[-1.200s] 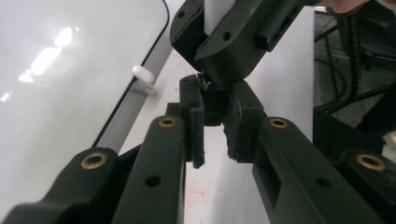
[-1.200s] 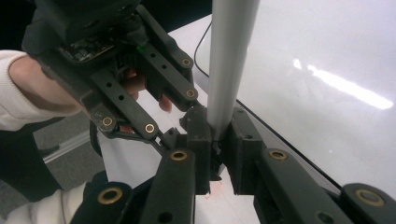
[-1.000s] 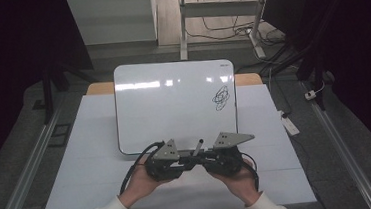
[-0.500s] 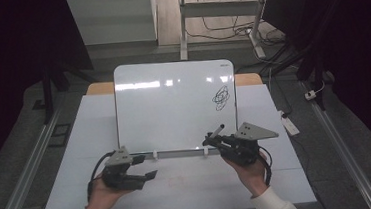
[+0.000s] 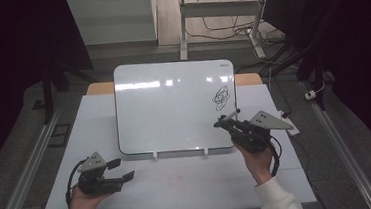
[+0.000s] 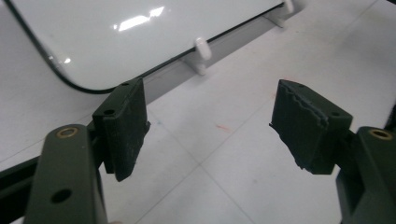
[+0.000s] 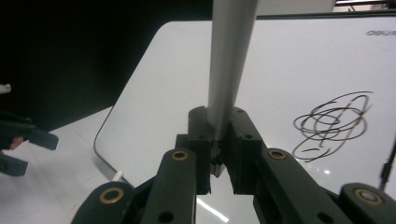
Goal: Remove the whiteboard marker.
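A whiteboard (image 5: 173,105) stands propped on the white table (image 5: 180,185), with a black scribble (image 5: 221,96) near its right edge. My right gripper (image 5: 223,123) hovers at the board's lower right corner, shut on a grey-white marker (image 5: 232,116). In the right gripper view the marker (image 7: 231,60) rises from between the closed jaws of the right gripper (image 7: 218,140), with the scribble (image 7: 334,121) to its right. My left gripper (image 5: 122,169) rests low at the front left; its jaws have just been opening. Nothing is between the open jaws of the left gripper (image 6: 210,126).
Two white clips (image 5: 155,155) hold the board's lower edge. A small white block (image 5: 294,126) lies at the table's right edge. Cables trail on the floor beyond the table. Metal rails run along both sides.
Both hands were together at the front middle. The left hand has swung out to the front left and its jaws have spread. The right hand has moved right toward the board's corner with the marker.
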The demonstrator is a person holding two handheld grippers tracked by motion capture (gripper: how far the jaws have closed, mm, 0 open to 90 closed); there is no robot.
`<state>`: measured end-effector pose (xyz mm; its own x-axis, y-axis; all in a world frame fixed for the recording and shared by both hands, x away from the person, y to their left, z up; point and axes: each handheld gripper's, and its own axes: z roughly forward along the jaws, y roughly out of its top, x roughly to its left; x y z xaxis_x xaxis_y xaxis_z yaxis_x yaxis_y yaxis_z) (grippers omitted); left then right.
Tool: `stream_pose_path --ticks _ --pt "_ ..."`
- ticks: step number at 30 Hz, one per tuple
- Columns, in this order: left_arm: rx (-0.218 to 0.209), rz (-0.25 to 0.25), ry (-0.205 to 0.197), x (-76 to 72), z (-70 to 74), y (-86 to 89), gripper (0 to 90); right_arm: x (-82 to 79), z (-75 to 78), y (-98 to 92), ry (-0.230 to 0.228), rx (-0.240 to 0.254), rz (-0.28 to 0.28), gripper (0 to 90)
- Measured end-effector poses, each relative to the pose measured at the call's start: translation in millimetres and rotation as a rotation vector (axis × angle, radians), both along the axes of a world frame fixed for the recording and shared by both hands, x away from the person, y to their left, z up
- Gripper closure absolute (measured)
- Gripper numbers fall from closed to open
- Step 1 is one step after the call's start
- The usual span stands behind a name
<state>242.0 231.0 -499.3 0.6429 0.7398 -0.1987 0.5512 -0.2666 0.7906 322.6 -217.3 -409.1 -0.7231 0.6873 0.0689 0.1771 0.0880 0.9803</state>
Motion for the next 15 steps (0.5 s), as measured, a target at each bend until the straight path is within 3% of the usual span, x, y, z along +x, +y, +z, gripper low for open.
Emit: stream_pose_path --ticks 12,15 --pt "0.008 0.021 -0.003 1.7 -1.2 4.9 24.4 6.2 1.2 -6.5 -0.035 0.017 -0.061 80.9" --pt "0.01 0.022 -0.009 1.2 -0.3 3.7 23.9 14.5 3.3 -7.6 -0.055 0.014 -0.089 80.8"
